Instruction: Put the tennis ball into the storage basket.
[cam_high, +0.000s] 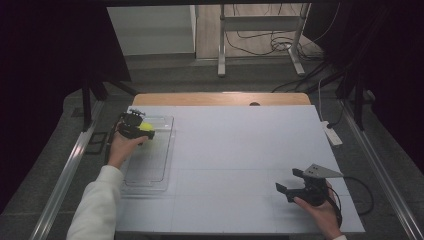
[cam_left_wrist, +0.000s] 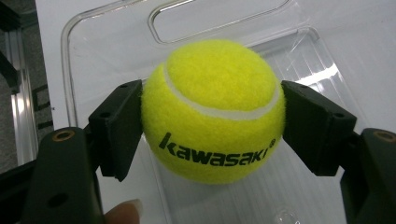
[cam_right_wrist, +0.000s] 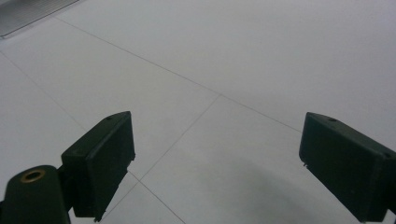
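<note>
A yellow tennis ball (cam_left_wrist: 212, 112) with black lettering sits between the two black pads of my left gripper (cam_left_wrist: 212, 126), which is shut on it. In the high view the ball (cam_high: 146, 127) and the left gripper (cam_high: 145, 131) hang over the far end of a clear plastic tray (cam_high: 150, 175) at the table's left. The tray's handle slot (cam_left_wrist: 219, 18) lies just beyond the ball. My right gripper (cam_high: 287, 181) rests low over the near right part of the table, jaws wide apart, with only the bare white surface (cam_right_wrist: 224, 60) between them (cam_right_wrist: 217, 163).
The white table top (cam_high: 240, 150) has a wooden strip along its far edge. A small white device (cam_high: 332, 134) lies near the right edge. Metal rails run along both sides. Beyond the table stand a metal frame and loose cables on the floor.
</note>
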